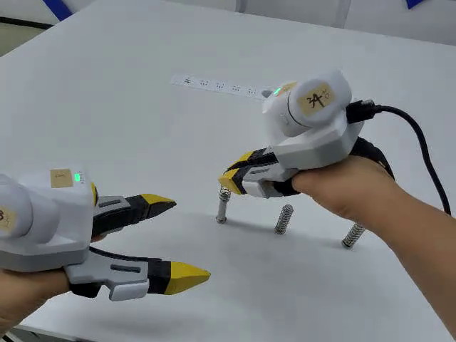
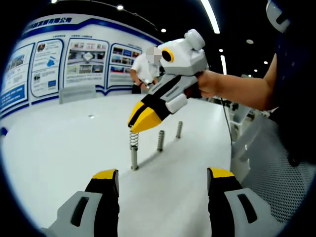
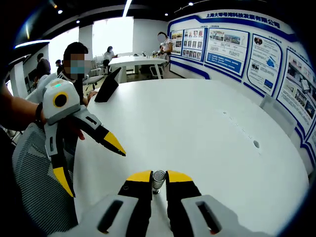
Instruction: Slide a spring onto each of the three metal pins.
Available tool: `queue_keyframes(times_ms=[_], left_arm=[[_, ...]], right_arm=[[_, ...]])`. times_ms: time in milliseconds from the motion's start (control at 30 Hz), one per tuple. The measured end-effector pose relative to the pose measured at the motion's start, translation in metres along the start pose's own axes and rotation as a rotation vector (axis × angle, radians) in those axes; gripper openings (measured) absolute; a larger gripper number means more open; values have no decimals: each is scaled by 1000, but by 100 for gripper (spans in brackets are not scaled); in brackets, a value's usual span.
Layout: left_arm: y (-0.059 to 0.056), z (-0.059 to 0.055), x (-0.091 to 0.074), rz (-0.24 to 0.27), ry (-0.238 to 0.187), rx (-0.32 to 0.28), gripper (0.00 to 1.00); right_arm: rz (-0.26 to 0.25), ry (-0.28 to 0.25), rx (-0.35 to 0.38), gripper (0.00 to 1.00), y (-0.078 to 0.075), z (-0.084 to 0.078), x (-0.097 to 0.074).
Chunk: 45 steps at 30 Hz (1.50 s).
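Three metal pins stand upright on the white table. The left pin [image 1: 221, 212] [image 2: 134, 159] carries a spring [image 1: 224, 194] [image 2: 133, 139] [image 3: 158, 178] around its top, with bare pin below. My right gripper [image 1: 231, 181] [image 2: 142, 121] [image 3: 159, 178] is shut on that spring, angled down from the right. The middle pin [image 1: 283, 219] [image 2: 160, 140] and the right pin [image 1: 352, 235] [image 2: 179, 129] each wear a spring down their length. My left gripper [image 1: 183, 239] [image 2: 163, 177] [image 3: 91, 165] hovers open and holds nothing, to the left of the pins and nearer to me.
A white strip with dark marks [image 1: 217, 85] lies on the table beyond the pins. A black cable [image 1: 420, 142] trails from the right gripper. The table [image 1: 107, 107] has a small hole [image 3: 256, 144] in its top. People stand around other tables in the background.
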<state>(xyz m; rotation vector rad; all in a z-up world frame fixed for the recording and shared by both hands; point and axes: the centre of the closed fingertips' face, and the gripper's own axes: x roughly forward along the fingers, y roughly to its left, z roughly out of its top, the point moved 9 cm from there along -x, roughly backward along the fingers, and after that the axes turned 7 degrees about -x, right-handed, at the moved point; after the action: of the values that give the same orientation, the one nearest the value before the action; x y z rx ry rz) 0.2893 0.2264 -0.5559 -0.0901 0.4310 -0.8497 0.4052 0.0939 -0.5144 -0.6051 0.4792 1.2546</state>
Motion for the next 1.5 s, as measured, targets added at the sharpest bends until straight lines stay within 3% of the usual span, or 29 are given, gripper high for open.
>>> queue_keyframes(times_ms=[600, 967, 1500], left_arm=[[0, -1, -1, 1, 6, -2, 74], [1, -2, -1, 4, 5, -7, 73], [1, -1, -1, 7, 6, -3, 73]], right_arm=[[14, 52, 1, 11, 4, -18, 21], [9, 98, -39, 11, 8, -27, 32], [-6, 83, -24, 15, 7, -27, 24]])
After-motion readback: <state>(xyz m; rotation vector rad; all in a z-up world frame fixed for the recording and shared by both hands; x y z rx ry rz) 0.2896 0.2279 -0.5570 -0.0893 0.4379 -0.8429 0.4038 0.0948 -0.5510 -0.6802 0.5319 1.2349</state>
